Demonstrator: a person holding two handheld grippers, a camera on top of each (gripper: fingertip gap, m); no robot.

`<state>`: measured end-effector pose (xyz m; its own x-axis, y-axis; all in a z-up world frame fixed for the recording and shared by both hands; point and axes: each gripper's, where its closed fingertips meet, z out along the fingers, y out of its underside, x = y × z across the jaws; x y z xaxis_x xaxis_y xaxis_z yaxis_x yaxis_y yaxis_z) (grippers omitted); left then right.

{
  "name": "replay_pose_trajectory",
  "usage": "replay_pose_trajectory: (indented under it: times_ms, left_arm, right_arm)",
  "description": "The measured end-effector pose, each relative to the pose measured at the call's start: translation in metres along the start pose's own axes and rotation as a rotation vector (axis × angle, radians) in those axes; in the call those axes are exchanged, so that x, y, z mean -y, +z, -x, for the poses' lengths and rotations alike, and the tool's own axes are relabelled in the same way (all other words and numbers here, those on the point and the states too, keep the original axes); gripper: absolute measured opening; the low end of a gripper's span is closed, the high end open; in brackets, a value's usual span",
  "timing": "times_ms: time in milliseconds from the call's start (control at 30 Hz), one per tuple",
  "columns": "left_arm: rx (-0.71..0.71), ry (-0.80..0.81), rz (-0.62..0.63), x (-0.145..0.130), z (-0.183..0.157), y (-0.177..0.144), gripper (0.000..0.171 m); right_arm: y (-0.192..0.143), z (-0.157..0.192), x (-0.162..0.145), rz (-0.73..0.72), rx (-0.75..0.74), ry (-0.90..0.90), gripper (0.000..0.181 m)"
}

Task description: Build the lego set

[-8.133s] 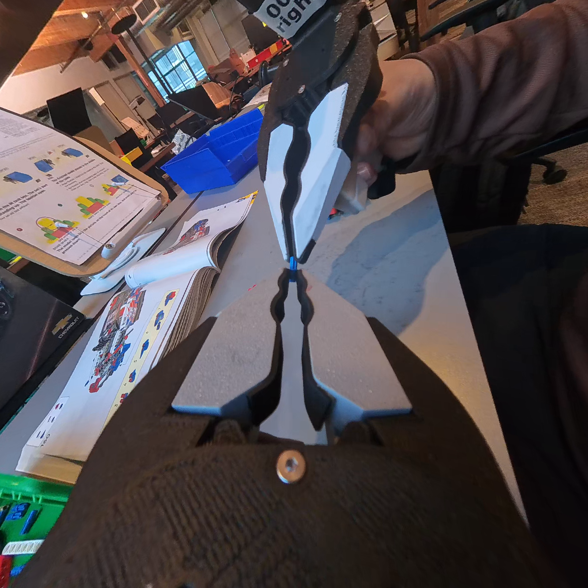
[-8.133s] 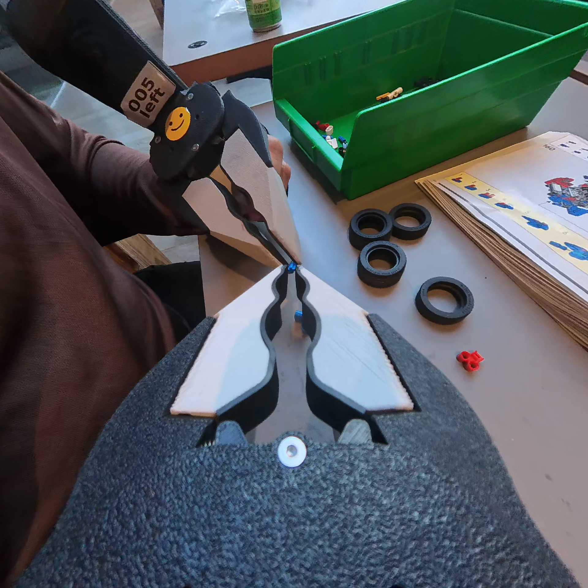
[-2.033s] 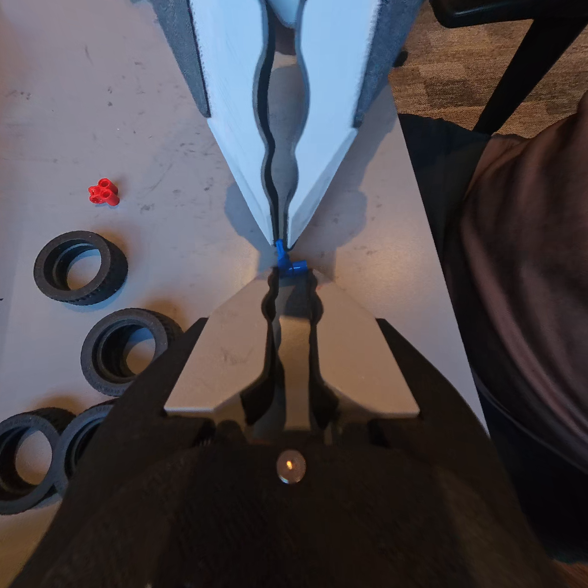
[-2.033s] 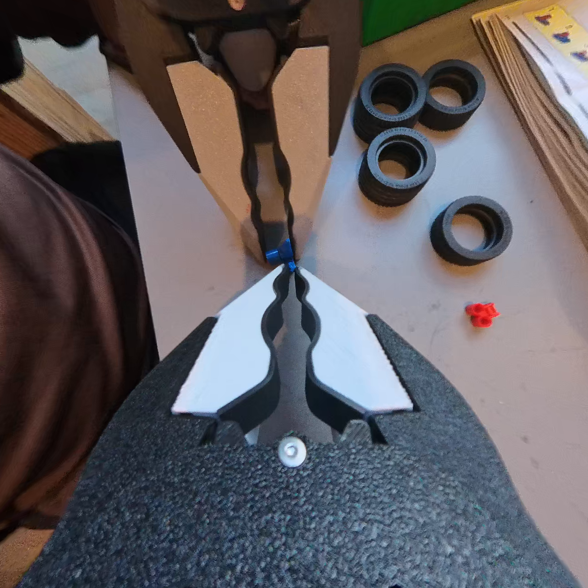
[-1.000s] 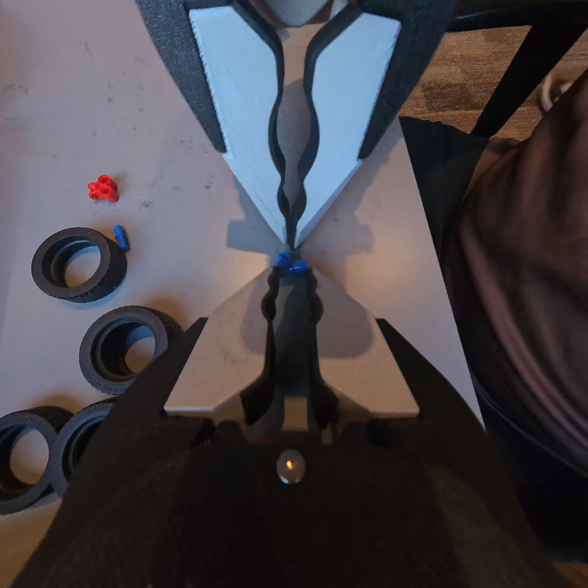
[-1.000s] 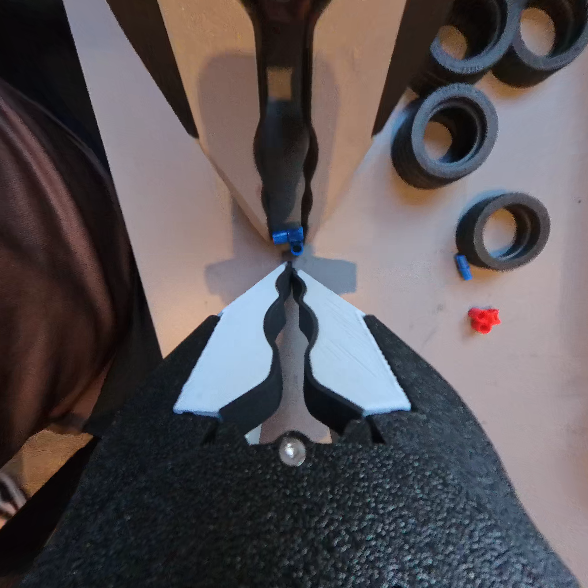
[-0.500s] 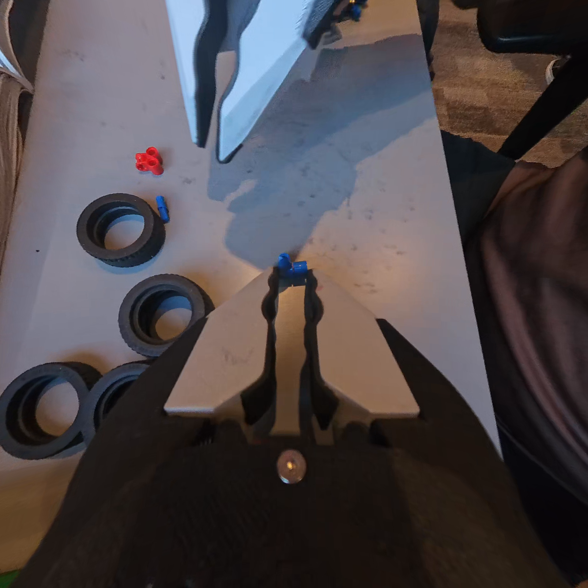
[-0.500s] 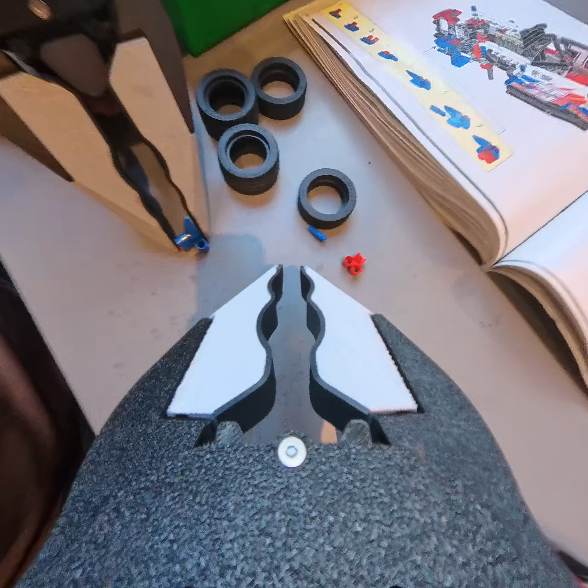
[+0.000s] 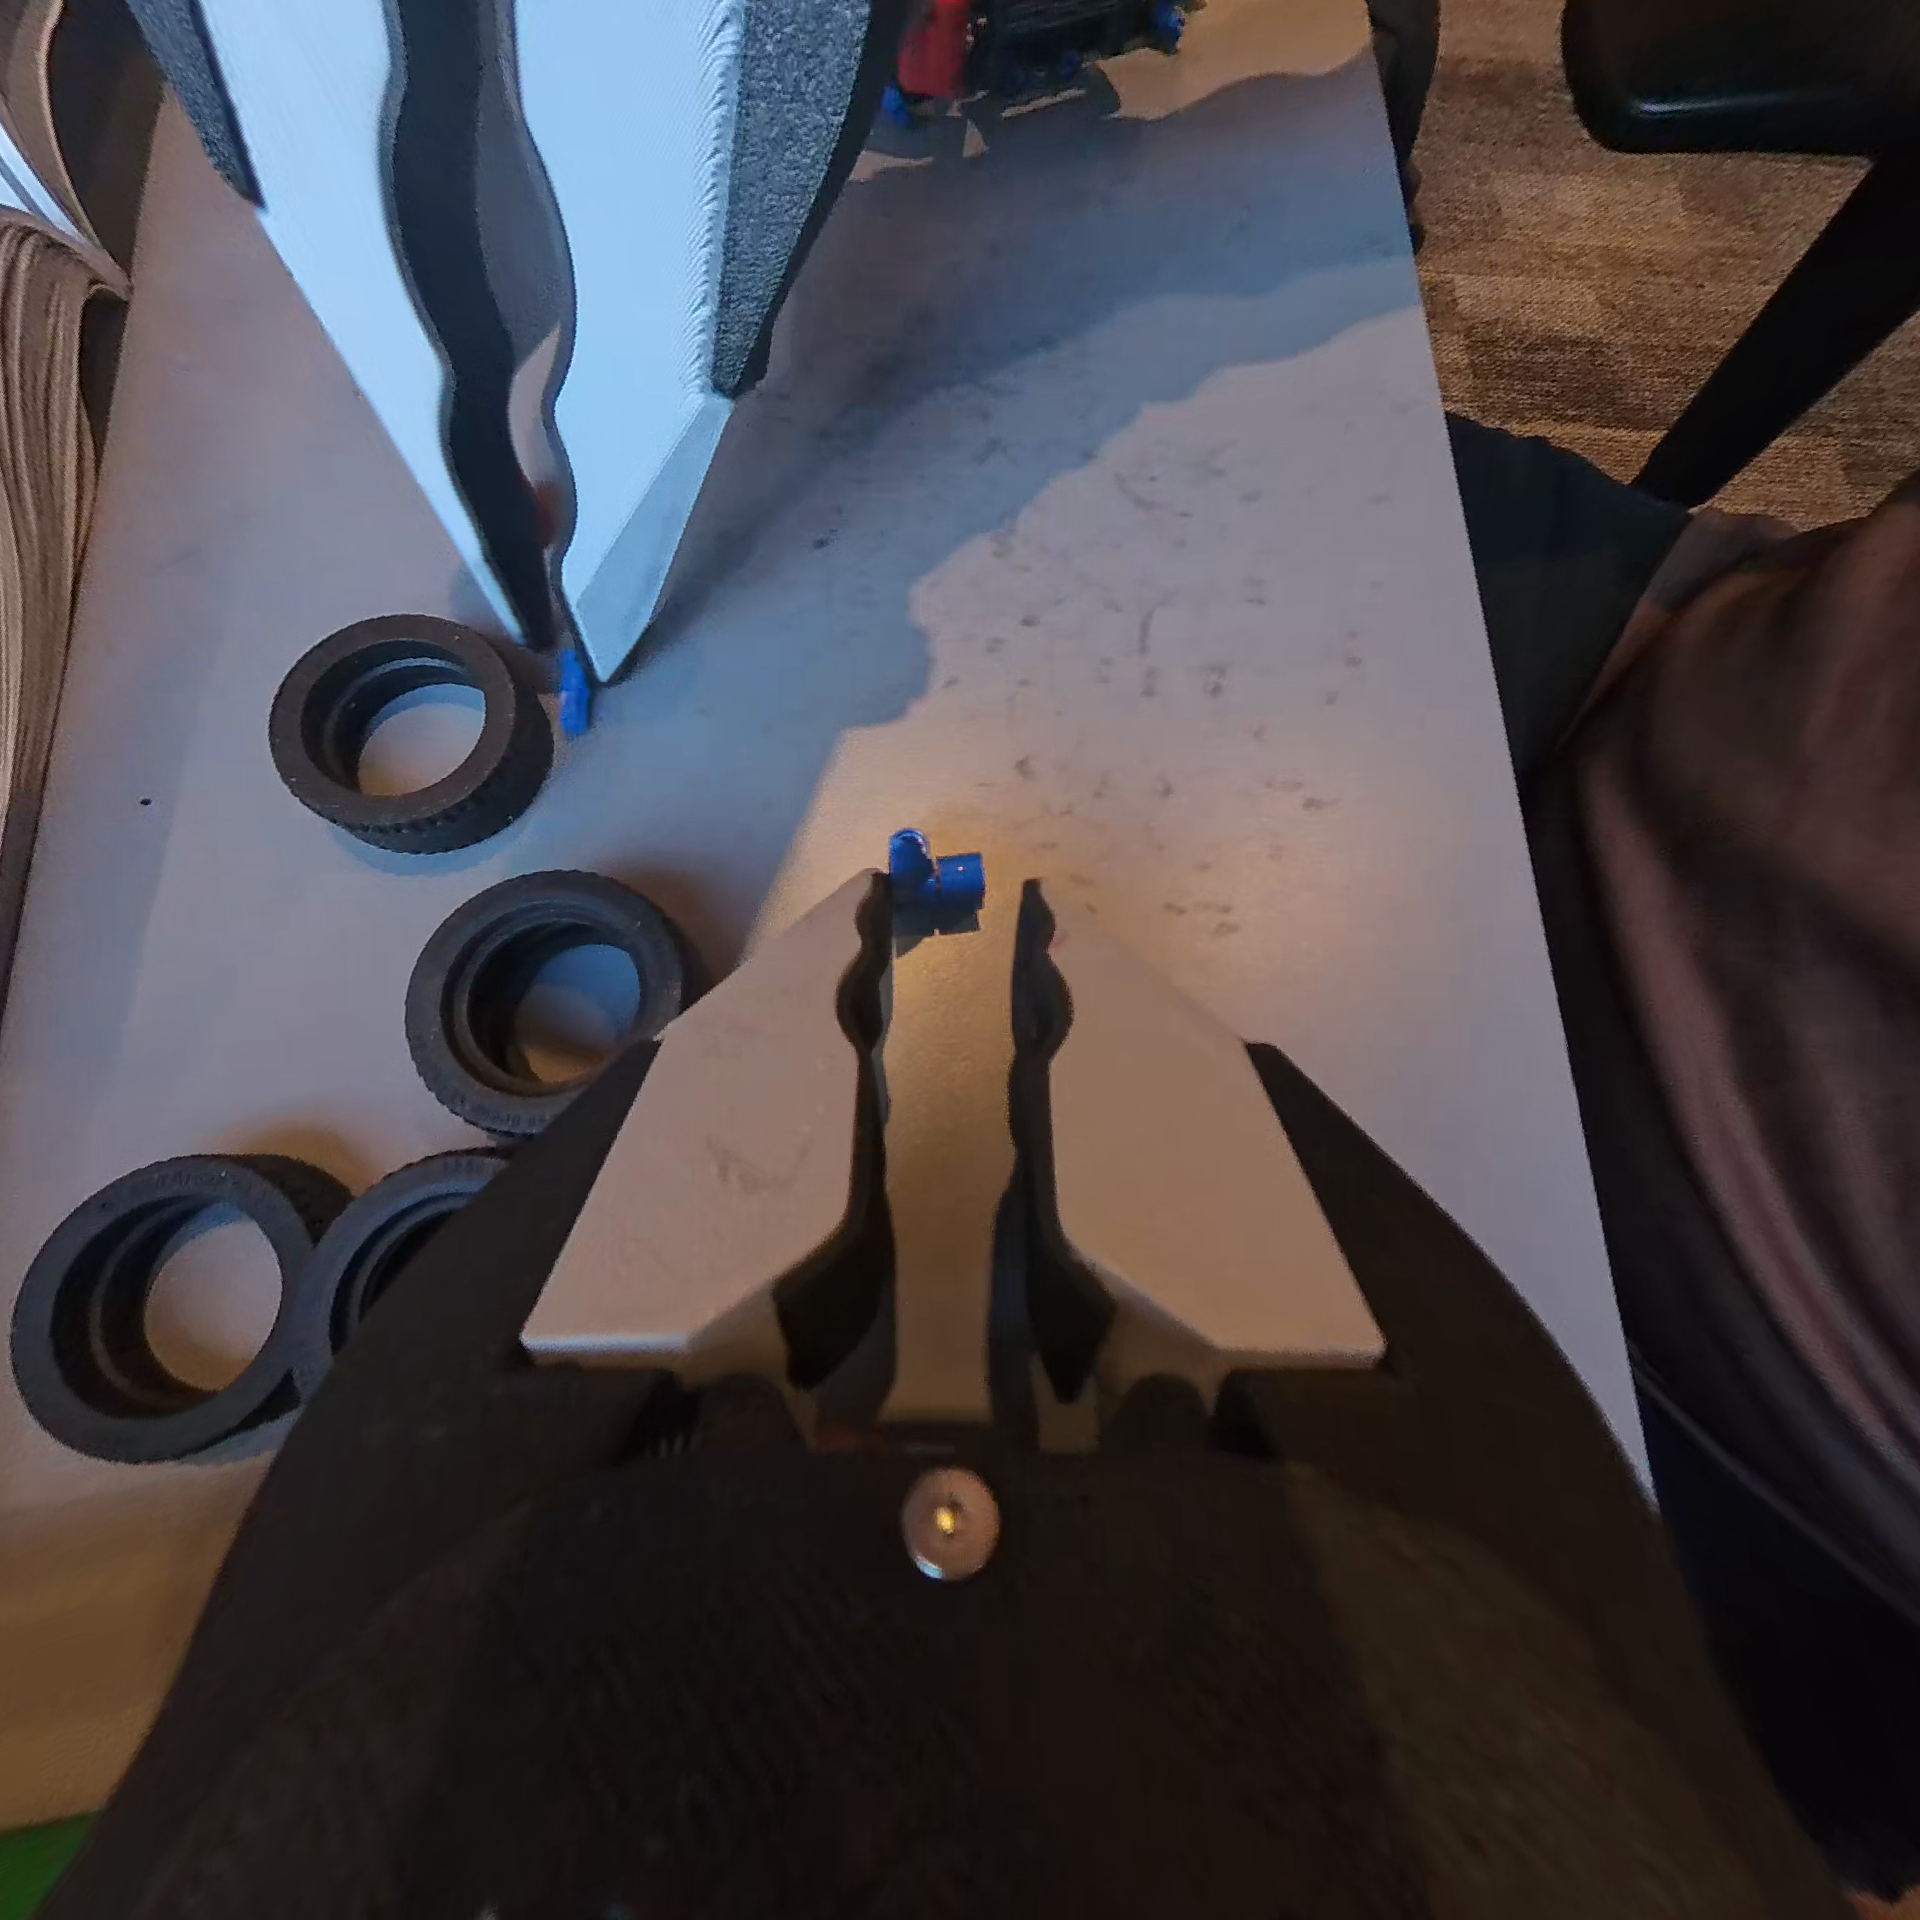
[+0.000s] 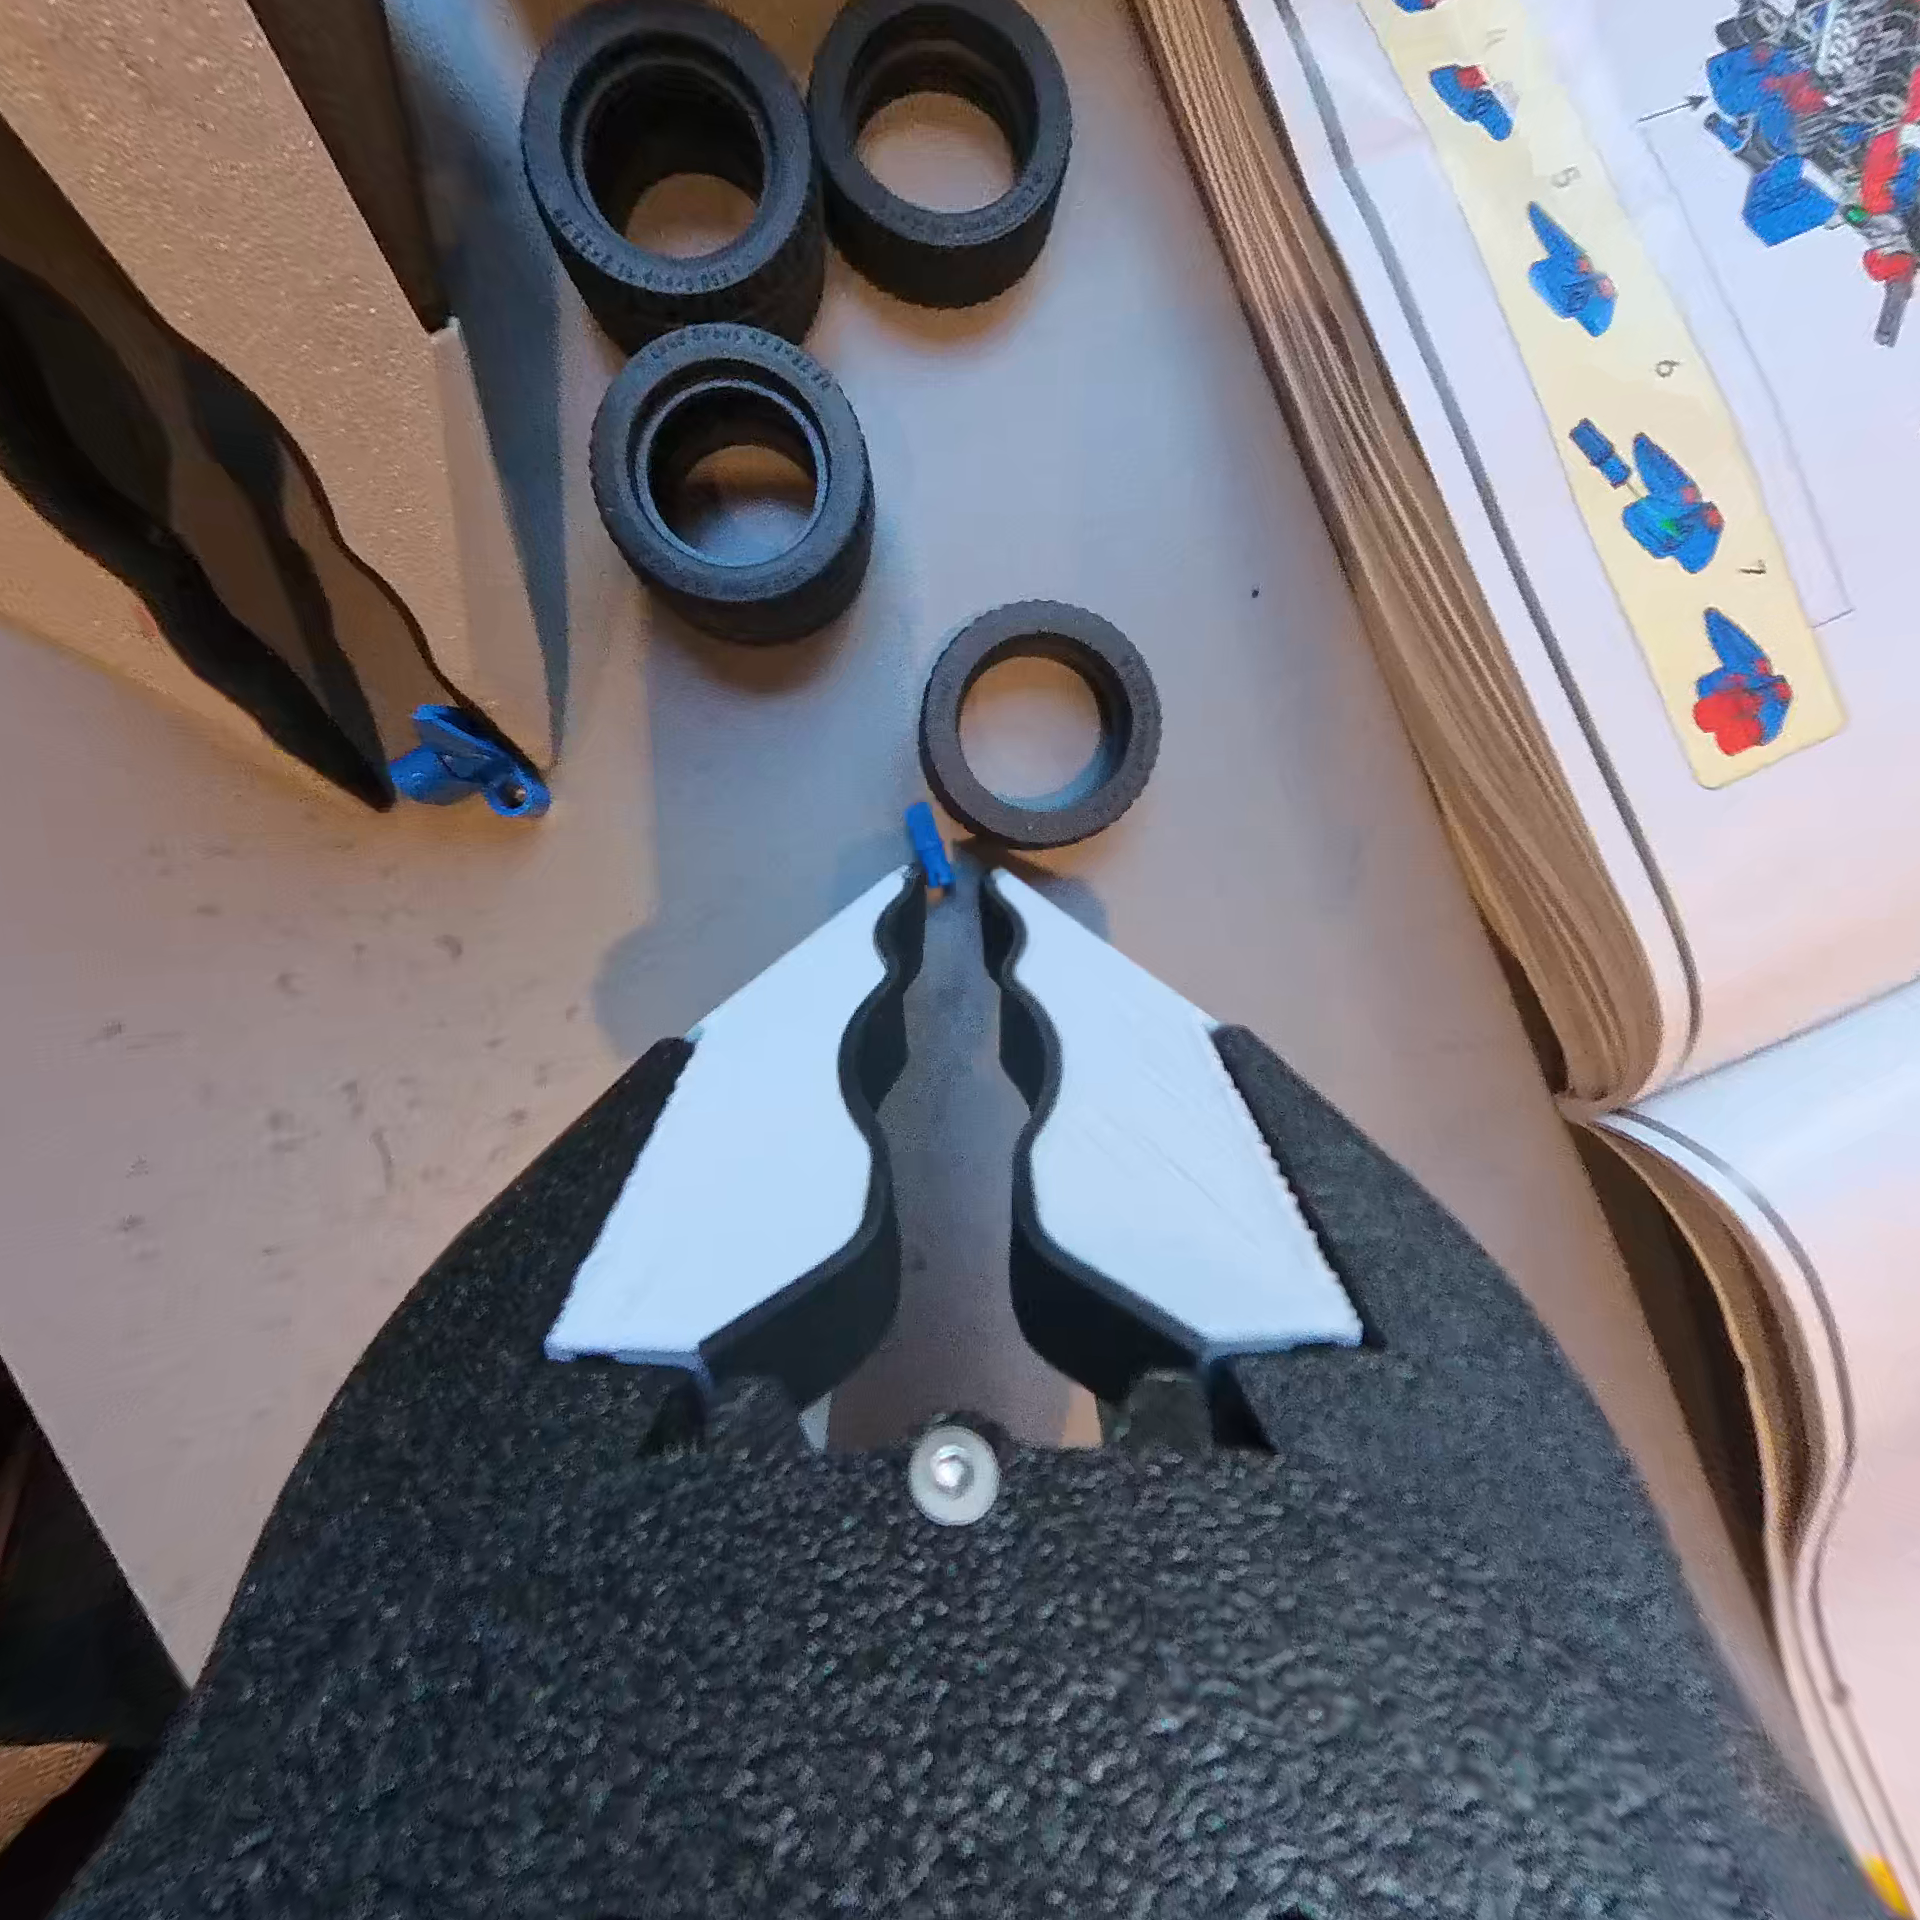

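Observation:
My left gripper [image 9: 953,885] is open low over the table. A small blue angled connector [image 9: 935,878] lies at its left fingertip, clear of the right fingertip. The connector also shows in the right wrist view [image 10: 462,769]. My right gripper [image 10: 951,883] is slightly open, tips down at the table. A small blue pin [image 10: 928,844] lies just ahead of its left fingertip, next to a black tyre [image 10: 1039,722]. The left wrist view shows the right gripper [image 9: 577,660] over that pin [image 9: 571,701].
Three more black tyres [image 10: 732,483] [image 10: 670,171] [image 10: 940,151] lie beyond the pin. The open instruction book [image 10: 1662,520] lies to the right. A partly built model [image 9: 1039,42] stands at the table's far end. The table edge [image 9: 1475,727] and a person's body are on the right. Some 9 cm of space lies between my two pairs of fingers. To reach the open instruction book [image 10: 1662,520] in a straight line is about 12 cm for my right fingers, about 20 cm for my left.
The right gripper left the blue connector, swung over to the loose blue pin by the tyre and came down at it. The left gripper's jaws have opened wider around the connector.

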<state>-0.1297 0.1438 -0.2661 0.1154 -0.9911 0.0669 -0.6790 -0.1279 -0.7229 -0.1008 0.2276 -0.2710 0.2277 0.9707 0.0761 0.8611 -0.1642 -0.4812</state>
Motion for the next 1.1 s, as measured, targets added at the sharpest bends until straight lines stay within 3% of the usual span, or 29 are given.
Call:
replay_pose_trajectory:
  times_ms: [333, 700, 900, 1100]
  left_arm:
    - [0.008, -0.019, 0.008, -0.002, 0.003, -0.003, 0.038]
    - [0.023, -0.008, -0.002, -0.001, 0.005, -0.002, 0.035]
    - [0.032, 0.021, 0.002, -0.001, 0.005, 0.0, 0.025]
    - [0.039, 0.019, 0.003, -0.002, 0.007, -0.002, 0.034]
  right_arm:
    - [-0.006, 0.022, 0.003, -0.068, 0.015, 0.021, 0.004]
    - [-0.018, 0.057, 0.011, -0.265, 0.085, 0.111, 0.004]
    - [-0.007, 0.067, 0.011, -0.22, 0.092, 0.061, 0.004]
    - [-0.006, 0.073, 0.009, -0.247, 0.141, 0.08, 0.003]
